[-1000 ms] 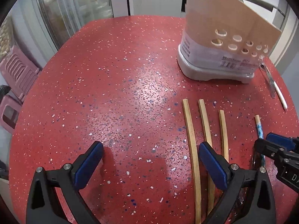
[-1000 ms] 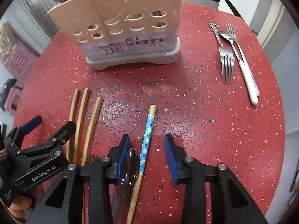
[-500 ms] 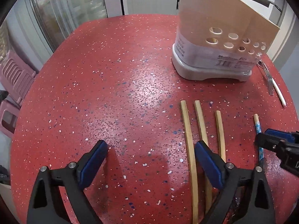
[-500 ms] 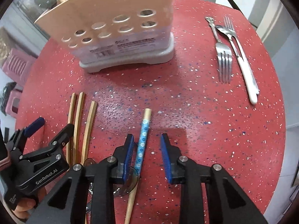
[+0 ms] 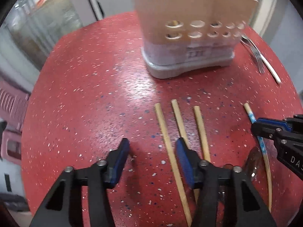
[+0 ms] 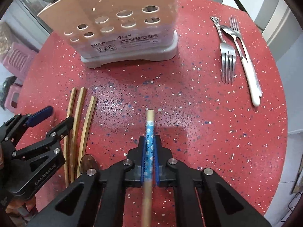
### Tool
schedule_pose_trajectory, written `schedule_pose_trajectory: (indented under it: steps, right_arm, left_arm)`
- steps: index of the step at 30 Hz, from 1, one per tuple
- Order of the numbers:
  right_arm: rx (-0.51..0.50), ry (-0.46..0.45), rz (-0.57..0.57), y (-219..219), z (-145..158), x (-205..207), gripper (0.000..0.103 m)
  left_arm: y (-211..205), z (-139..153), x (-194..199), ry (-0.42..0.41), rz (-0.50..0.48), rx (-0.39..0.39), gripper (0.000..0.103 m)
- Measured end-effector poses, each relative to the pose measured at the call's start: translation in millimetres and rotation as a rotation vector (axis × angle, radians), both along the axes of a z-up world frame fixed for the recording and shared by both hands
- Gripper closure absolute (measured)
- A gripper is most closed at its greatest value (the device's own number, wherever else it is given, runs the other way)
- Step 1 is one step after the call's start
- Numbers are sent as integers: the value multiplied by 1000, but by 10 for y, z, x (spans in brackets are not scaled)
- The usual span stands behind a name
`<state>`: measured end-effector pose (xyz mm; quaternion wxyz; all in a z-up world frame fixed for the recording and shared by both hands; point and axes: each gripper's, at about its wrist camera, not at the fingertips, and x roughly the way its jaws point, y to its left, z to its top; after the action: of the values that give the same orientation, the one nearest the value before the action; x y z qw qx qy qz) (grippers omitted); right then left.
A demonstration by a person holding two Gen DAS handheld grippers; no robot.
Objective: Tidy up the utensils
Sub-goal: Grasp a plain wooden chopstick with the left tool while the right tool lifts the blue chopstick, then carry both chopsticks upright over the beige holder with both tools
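Note:
My right gripper (image 6: 149, 140) is shut on a blue-flowered chopstick (image 6: 150, 124), whose bare wooden tip points toward the beige utensil holder (image 6: 123, 28). Three curved wooden sticks (image 6: 79, 106) lie side by side to its left on the red speckled table (image 6: 208, 132). In the left wrist view, my left gripper (image 5: 152, 151) hovers low over the left stick (image 5: 164, 132), and its jaws are closing. That stick lies between them near the right pad without being pressed. The right gripper (image 5: 265, 128) shows at the right edge on the chopstick (image 5: 250, 113).
Two forks (image 6: 228, 60), a spoon and a white-handled knife (image 6: 250, 75) lie at the right of the table. A brown spoon bowl (image 6: 87, 162) sits at the near ends of the sticks. The holder (image 5: 189, 37) stands on a grey base. Pink stools stand beyond the left edge.
The right jaws closed onto the blue-flowered chopstick. The left jaws narrowed from wide open, and the left gripper shifted so the leftmost stick now lies between its pads.

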<state>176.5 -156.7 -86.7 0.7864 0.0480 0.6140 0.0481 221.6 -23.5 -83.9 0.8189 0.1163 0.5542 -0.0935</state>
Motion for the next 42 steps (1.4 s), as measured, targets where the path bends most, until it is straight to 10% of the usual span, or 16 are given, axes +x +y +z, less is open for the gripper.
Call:
schedule_pose_trajectory:
  steps: [5, 42]
  right_arm:
    - [67, -29, -16, -156, 16, -79, 95]
    - [229, -628, 68, -600, 1796, -970, 95]
  left_arm:
    - [-180, 29, -2, 39, -62, -22, 73]
    - [529, 1664, -963, -549, 140, -411, 74]
